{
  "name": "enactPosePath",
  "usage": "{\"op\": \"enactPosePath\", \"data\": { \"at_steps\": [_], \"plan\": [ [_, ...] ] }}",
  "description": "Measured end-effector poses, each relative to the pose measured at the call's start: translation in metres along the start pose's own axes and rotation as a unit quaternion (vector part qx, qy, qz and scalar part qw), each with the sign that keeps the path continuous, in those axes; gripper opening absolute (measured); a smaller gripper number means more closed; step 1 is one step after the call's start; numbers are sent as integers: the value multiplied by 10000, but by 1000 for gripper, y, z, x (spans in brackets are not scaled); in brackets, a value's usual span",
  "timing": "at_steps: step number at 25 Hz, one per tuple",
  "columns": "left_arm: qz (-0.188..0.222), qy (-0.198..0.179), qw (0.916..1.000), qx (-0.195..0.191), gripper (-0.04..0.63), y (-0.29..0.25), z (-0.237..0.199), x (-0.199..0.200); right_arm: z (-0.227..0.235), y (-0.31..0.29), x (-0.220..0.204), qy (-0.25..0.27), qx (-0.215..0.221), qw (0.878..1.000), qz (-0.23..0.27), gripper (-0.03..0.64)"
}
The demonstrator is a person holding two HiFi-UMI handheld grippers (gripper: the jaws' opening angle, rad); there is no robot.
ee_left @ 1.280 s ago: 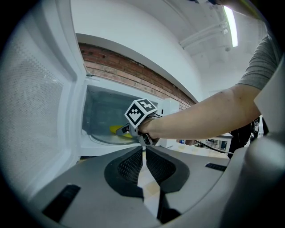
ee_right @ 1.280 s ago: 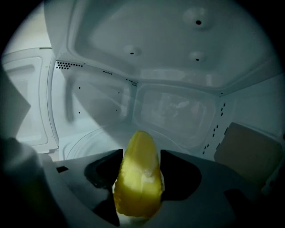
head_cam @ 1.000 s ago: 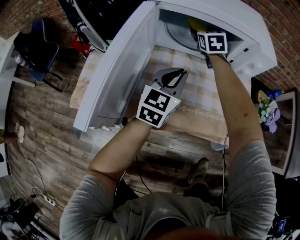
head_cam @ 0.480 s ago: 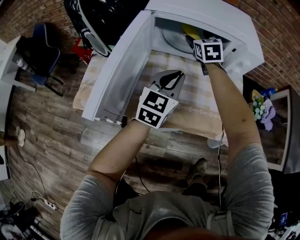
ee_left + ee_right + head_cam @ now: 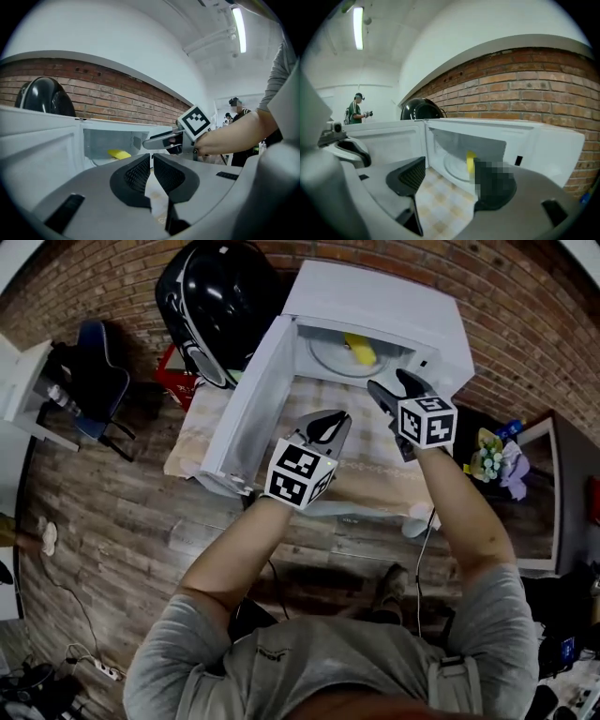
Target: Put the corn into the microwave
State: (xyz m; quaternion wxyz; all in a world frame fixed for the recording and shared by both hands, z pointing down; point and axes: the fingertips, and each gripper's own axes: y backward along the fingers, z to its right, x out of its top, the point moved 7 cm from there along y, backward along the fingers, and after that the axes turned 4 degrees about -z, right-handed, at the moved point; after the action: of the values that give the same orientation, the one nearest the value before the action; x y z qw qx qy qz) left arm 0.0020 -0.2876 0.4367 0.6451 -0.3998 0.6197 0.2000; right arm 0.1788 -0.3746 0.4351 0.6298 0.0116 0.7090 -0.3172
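The yellow corn (image 5: 360,350) lies on the glass turntable inside the white microwave (image 5: 375,306), whose door (image 5: 253,399) hangs open to the left. My right gripper (image 5: 387,385) is just outside the microwave's mouth, open and empty. In the right gripper view the corn (image 5: 470,162) shows between and beyond the wide-apart jaws of the right gripper (image 5: 450,166). My left gripper (image 5: 330,418) hovers over the checked cloth in front of the door, shut with nothing in it. From the left gripper view, the corn (image 5: 119,153) shows inside the cavity past the left gripper (image 5: 152,164).
The microwave stands on a table with a checked cloth (image 5: 375,479). A black rounded helmet-like object (image 5: 220,296) sits left of the microwave. A dark chair (image 5: 94,381) stands at the left, flowers (image 5: 492,456) at the right, a brick wall behind. A person (image 5: 356,112) stands far off.
My right gripper has drawn back out of the microwave, open, with the corn left on the turntable. The head view has pulled back. The left gripper has hardly moved.
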Motion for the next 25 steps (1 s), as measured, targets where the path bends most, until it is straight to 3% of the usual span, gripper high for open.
{"op": "enactPosePath", "data": {
  "at_steps": [6, 9, 16, 20, 25],
  "plan": [
    [-185, 211, 9996, -84, 40, 30, 17, 14, -7, 80, -8, -384, 333, 9986, 167, 276],
    [-277, 137, 9995, -27, 40, 42, 26, 21, -8, 111, -14, -594, 556, 9963, 282, 230],
    [-278, 259, 9993, 71, 40, 88, 27, 51, -29, 155, -17, -1020, 970, 9892, 400, 119],
    [-218, -34, 9993, -291, 39, 113, 21, 79, -53, 167, -5, -1030, 1033, 9879, 532, 59],
    [-401, -285, 9929, -1082, 39, 145, 17, 98, -94, 188, 20, -1429, 846, 9813, 977, 20]
  ]
}}
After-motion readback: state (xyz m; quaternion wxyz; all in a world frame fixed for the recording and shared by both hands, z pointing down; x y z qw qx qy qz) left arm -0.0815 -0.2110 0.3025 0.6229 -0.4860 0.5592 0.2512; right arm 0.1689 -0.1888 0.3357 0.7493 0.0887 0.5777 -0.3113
